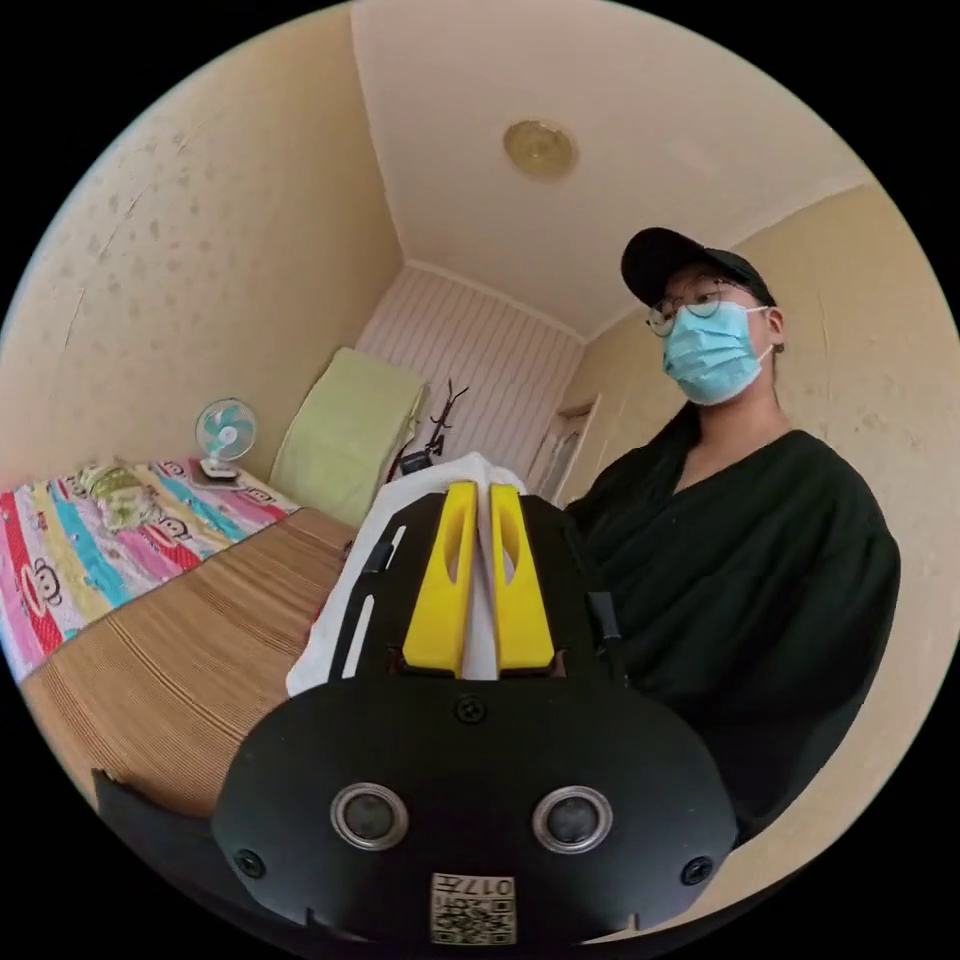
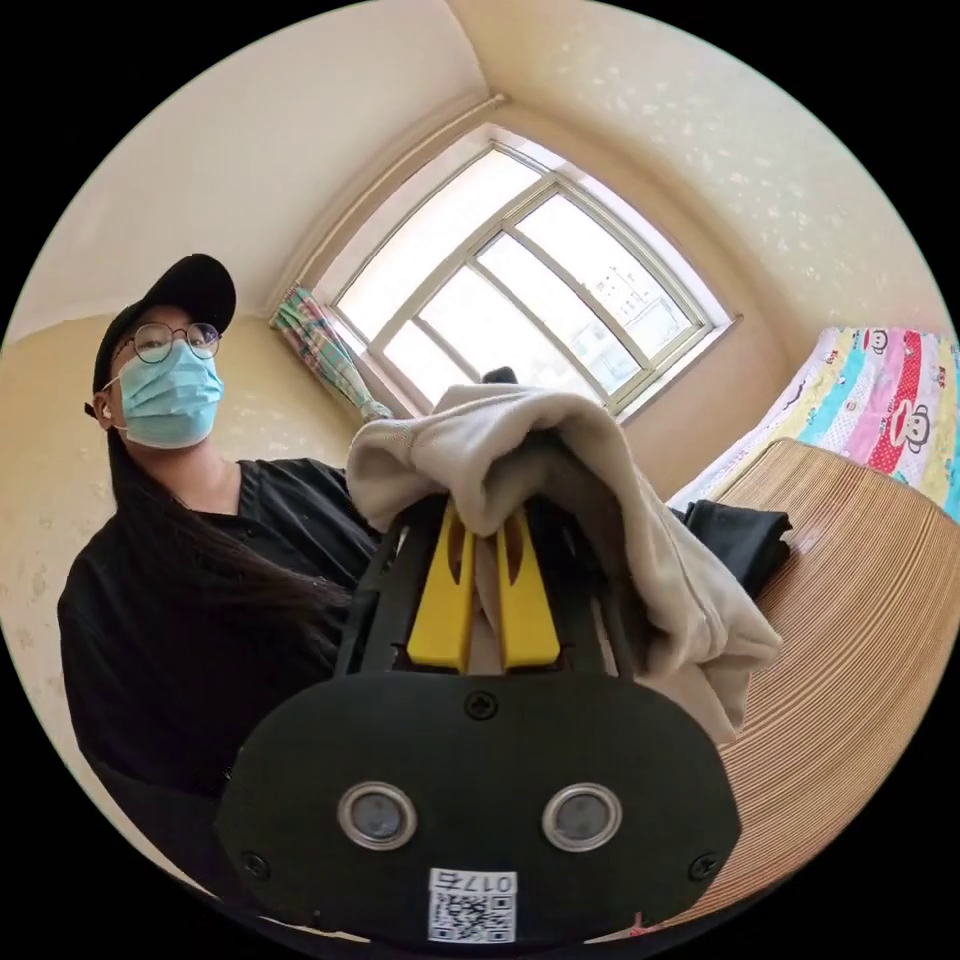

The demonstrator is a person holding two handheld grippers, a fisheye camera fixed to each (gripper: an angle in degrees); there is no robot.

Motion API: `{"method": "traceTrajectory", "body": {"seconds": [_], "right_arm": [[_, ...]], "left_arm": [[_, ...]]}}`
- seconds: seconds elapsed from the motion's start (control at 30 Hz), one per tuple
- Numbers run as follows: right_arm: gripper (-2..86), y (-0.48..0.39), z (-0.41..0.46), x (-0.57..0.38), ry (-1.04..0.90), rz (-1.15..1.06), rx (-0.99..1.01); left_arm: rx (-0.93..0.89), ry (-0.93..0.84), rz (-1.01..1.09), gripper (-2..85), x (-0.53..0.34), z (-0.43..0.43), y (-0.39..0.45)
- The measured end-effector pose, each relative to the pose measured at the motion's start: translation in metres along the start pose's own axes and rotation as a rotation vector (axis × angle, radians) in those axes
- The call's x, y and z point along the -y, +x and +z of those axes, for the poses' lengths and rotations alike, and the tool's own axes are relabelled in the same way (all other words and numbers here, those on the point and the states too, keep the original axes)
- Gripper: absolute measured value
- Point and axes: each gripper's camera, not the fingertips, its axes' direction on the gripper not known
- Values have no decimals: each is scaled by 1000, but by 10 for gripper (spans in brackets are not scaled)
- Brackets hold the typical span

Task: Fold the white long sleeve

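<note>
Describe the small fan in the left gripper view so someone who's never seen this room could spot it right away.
Find the bed with the bright striped cartoon sheet along the wall. At its far end, against the wall, stands the small fan, beside a pale green cushion leaning upright. It is the one round thing there, with teal blades in a white cage on a white base.

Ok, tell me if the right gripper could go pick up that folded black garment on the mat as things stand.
Probably not yet. The right gripper is shut on the white long sleeve, whose cloth drapes over its jaws. The black garment lies uncovered on the striped mat, so releasing first would free it.
</note>
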Motion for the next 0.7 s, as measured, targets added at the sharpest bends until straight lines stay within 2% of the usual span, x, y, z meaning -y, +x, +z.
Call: {"method": "traceTrajectory", "body": {"seconds": [0.1,0.13,0.2,0.23,0.33,0.5,0.6,0.7], "right_arm": [[27,-37,-24,-25,159,-63,-174],[25,-49,-25,-30,164,-75,-261],[24,-62,-8,-34,75,-97,-413],[23,-64,7,-40,18,-95,-481],[23,-64,42,-59,-41,-85,-515],[24,-80,100,-82,-175,-177,-518],[28,-76,130,-101,-241,-167,-501],[35,-72,138,-123,-254,-117,-525]], "left_arm": [[269,-103,-243,112,-8,11,-11],[354,-139,-280,119,-9,15,-6],[402,-118,-269,125,-8,20,8],[398,-85,-271,126,-6,23,16],[396,-67,-370,130,0,41,22],[366,-205,-528,167,2,95,-3],[293,-324,-638,94,-11,130,-32],[197,-270,-662,53,-27,139,-43]]}}
